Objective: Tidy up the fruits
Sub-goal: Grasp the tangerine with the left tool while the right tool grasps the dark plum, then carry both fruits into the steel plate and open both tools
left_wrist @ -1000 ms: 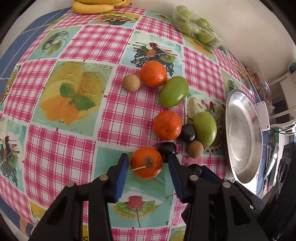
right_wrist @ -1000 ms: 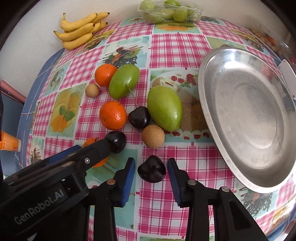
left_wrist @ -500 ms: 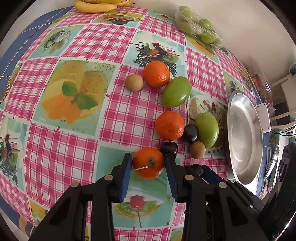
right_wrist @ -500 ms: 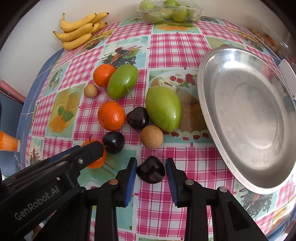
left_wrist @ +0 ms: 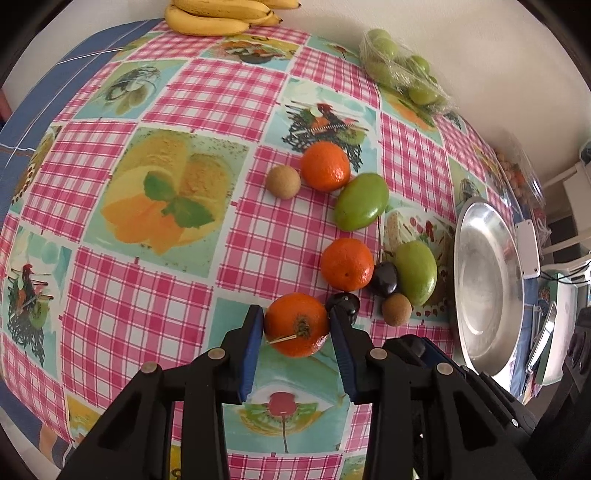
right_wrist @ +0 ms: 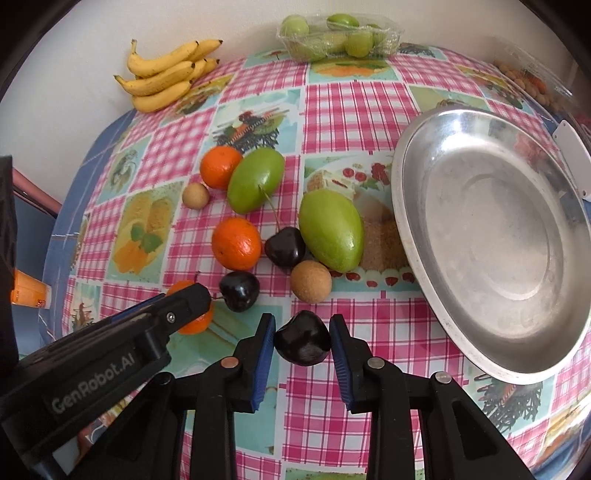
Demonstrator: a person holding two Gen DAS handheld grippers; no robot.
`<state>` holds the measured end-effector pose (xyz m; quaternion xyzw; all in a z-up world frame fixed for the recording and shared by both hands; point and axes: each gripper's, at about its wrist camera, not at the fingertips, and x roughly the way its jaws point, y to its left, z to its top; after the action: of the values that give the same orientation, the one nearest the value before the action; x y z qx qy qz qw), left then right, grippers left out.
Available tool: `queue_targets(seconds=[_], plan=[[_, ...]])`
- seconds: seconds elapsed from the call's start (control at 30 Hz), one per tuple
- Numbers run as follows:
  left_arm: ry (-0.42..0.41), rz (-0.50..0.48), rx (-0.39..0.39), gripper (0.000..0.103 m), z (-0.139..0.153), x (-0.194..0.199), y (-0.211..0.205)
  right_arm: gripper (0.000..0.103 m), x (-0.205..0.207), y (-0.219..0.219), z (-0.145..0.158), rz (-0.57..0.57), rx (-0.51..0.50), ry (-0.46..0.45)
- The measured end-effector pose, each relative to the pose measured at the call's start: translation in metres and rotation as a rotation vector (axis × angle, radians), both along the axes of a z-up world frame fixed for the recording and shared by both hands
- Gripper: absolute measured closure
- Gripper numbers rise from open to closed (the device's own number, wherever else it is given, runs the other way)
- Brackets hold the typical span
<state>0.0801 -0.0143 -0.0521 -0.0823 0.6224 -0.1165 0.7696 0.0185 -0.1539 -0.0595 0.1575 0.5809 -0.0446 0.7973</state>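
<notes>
My left gripper (left_wrist: 297,326) is shut on an orange (left_wrist: 296,324) with a stem, on the tablecloth. My right gripper (right_wrist: 303,338) is shut on a dark cherry (right_wrist: 303,338), just left of the steel plate (right_wrist: 491,236). Loose fruit lies beyond: two more oranges (right_wrist: 236,248) (right_wrist: 220,167), two green mangoes (right_wrist: 330,234) (right_wrist: 255,180), two dark cherries (right_wrist: 285,250) (right_wrist: 239,290) and two small brown fruits (right_wrist: 310,281) (right_wrist: 195,194). The left gripper's arm (right_wrist: 110,350) shows in the right wrist view.
A bunch of bananas (right_wrist: 166,74) and a wrapped tray of green fruit (right_wrist: 332,35) sit at the far edge by the wall. A clear box of small fruits (right_wrist: 532,81) stands at the far right. A white object (right_wrist: 570,158) lies behind the plate.
Both grippers have narrowed: the left pads have closed onto the orange and the right pads onto the dark cherry. Both cameras have moved slightly forward.
</notes>
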Motion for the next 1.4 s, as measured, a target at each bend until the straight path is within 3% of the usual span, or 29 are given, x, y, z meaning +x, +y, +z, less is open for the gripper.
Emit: queue_targets(seconds=[0.37, 0.63, 1.1, 1.4], plan=[[-0.092, 0.048, -0.027, 0.064, 0.031, 0.005, 0.008, 0.071, -0.004, -0.013, 0.03, -0.064, 0.046, -0.085], [-0.103, -0.006, 0.014, 0.064, 0.034, 0.012, -0.017, 0.07, 0.012, -0.032, 0.036, -0.155, 0.036, -0.09], [-0.163, -0.227, 0.018, 0.064, 0.05, 0.008, -0.119, 0.07, -0.007, -0.115, 0.035, -0.383, -0.04, -0.052], [-0.14, -0.37, 0.044, 0.064, 0.03, -0.009, -0.183, 0.07, -0.034, -0.17, 0.021, -0.541, -0.085, 0.016]])
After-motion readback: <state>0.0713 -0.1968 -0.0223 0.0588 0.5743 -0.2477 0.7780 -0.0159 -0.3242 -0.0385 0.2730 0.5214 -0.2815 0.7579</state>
